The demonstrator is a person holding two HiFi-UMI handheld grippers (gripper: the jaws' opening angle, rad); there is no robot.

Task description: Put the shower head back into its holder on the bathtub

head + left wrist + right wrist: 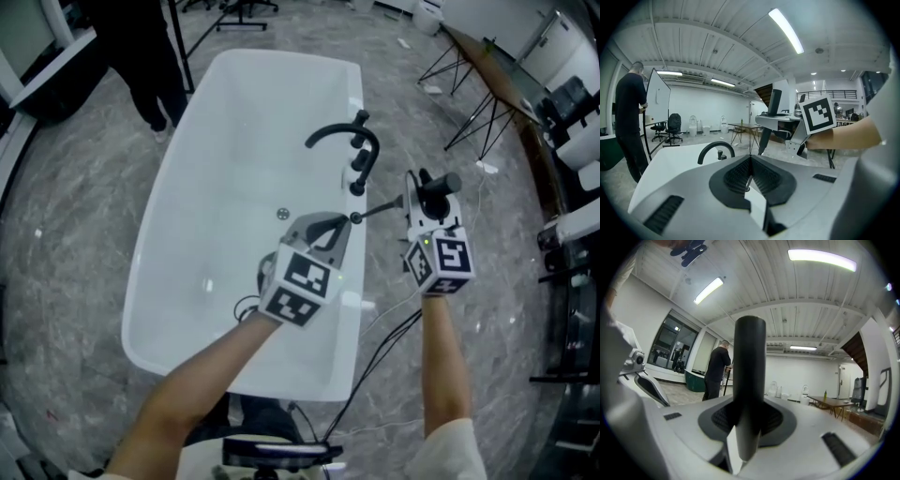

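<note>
Shower head (750, 376): dark, smooth, round shaft standing upright in the right tongs (748, 427), whose pads are closed on its lower part. In the head view the shower head (437, 190) hangs just outside the tub's right rim, not yet at any holder.

Judged rigid, light to moderate in weight, with a slick finish, so it could twist in a pinch. The present hold seems sound, leaving one end free for seating.

A thin line, probably the hose (380, 208), runs from it toward the left tongs (345, 225) and may tug sideways. Left tongs closed, pads meeting; cannot tell whether they pinch the hose.

Black faucet (342, 136) and small fittings sit on the bathtub (150, 272) rim; unclear which is the holder
</note>
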